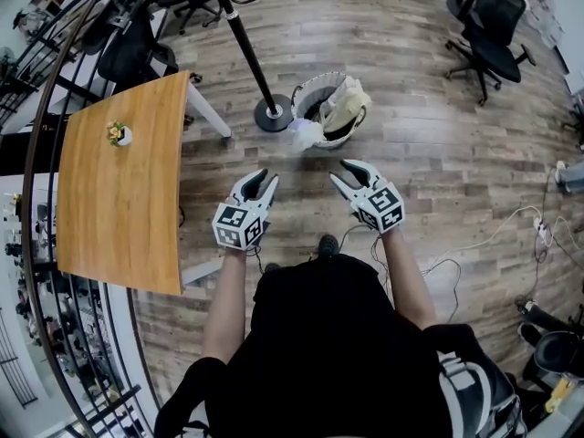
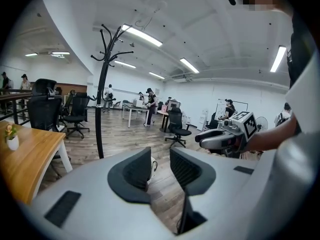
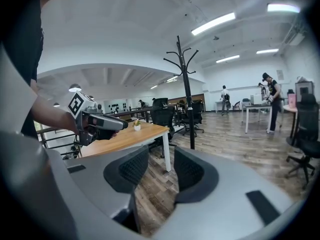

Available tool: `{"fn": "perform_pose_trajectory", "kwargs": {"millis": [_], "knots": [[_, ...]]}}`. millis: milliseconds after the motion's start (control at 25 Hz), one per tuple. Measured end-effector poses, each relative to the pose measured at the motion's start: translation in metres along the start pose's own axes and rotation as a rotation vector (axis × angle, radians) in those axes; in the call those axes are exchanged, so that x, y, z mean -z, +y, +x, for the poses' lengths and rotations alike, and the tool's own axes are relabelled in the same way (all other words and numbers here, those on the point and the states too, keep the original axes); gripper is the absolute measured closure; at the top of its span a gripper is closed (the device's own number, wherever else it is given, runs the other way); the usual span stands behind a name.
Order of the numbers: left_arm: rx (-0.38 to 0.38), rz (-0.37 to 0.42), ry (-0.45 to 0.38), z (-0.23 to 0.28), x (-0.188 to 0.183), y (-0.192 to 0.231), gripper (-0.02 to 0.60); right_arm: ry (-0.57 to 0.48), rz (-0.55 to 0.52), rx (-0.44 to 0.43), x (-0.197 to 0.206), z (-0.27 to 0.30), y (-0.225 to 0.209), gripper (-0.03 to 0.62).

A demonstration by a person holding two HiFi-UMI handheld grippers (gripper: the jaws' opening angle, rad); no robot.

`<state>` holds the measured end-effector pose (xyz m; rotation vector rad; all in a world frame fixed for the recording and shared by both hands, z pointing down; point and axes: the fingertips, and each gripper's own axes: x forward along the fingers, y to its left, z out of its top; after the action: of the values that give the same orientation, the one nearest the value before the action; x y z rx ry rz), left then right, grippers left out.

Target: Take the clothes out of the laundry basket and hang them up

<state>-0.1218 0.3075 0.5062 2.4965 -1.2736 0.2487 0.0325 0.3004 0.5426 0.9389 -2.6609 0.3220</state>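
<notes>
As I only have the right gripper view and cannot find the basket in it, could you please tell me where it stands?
Observer: In the head view the basket stands just right of the foot of the stand.
Operator: Thank you. Are there clothes in it?
Observer: Yes, a cream garment lies over its rim.
Operator: And is the left tool free?
Observer: Yes. The left gripper view shows the left tool with its jaws apart and nothing between them.
</notes>
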Motion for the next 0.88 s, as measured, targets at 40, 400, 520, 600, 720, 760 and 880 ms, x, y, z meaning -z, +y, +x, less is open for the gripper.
{"fn": "perform_pose_trajectory", "kwargs": {"millis": [40,400,520,600,720,760,880], "knots": [[-0.004,-0.001,0.000,0.001,0.000,0.000,0.468,0.001,0.000,-0.002,0.000,0.000,-0.002,0.421],[-0.023,-0.069,-0.022,0.016,-0.002,-0.003,0.465,0.013,0.008,-0.033,0.004,0.003,-0.019,0.419],[-0.028,-0.069,-0.018,0.020,0.002,-0.009,0.465,0.021,0.017,-0.035,0.008,0.002,-0.026,0.427],[-0.031,-0.067,-0.015,0.023,0.003,-0.010,0.464,0.023,0.020,-0.029,0.010,0.000,-0.032,0.428],[-0.036,-0.071,-0.012,0.026,0.003,-0.008,0.465,0.029,0.019,-0.024,0.011,-0.001,-0.037,0.428],[-0.036,-0.073,-0.011,0.027,0.004,-0.007,0.465,0.032,0.019,-0.022,0.012,0.000,-0.038,0.430],[-0.031,-0.078,-0.008,0.033,0.004,-0.005,0.465,0.043,0.022,-0.011,0.014,0.001,-0.043,0.437]]}}
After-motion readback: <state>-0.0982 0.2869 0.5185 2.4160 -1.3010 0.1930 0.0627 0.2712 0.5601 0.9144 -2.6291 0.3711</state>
